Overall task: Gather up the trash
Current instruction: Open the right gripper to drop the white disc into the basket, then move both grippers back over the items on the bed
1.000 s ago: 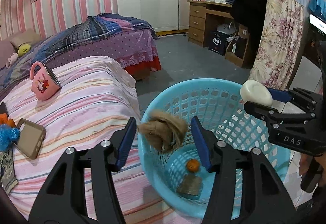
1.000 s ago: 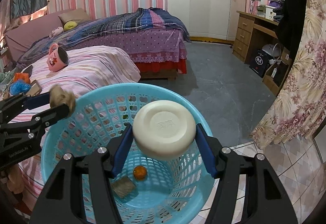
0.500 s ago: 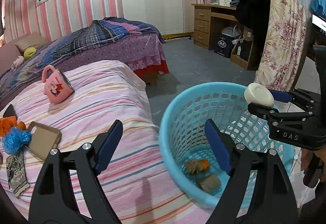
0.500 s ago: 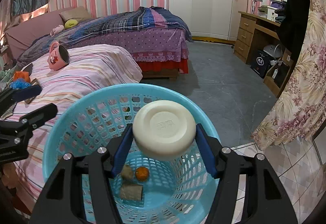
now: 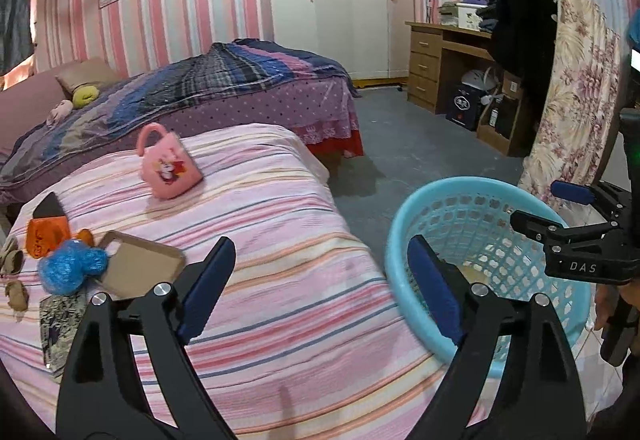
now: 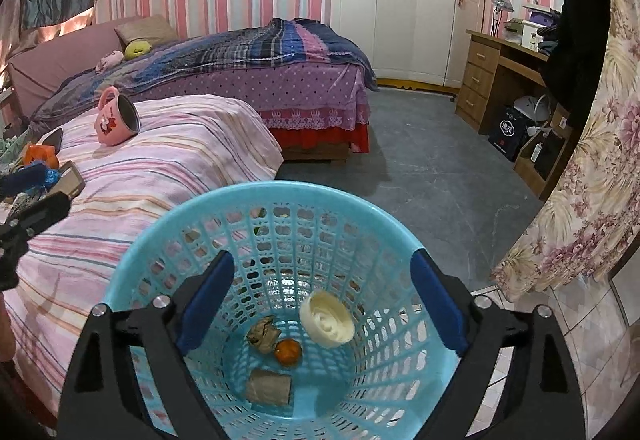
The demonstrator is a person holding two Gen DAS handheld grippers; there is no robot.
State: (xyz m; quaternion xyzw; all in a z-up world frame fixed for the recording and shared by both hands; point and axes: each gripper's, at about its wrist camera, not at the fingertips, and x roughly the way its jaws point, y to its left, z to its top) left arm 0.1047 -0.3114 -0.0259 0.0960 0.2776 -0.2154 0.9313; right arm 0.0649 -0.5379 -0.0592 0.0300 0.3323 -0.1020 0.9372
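Two grippers, jaws just opened wide, holding nothing. Right gripper (image 6: 320,300) hangs over the blue basket (image 6: 160,236); below its fingers lie a white lid (image 6: 327,316), orange ball (image 6: 288,352) and brown scraps (image 6: 263,328). Left gripper (image 5: 320,280) straddles the basket rim and striped bed (image 5: 280,207).

The left gripper (image 5: 320,276) tilts downward, its jaws spread wide after just opening, nothing between them. The right gripper (image 6: 320,300) also angles down, jaws just opened wide and empty, 2 blue pads (image 6: 438,304) apart.
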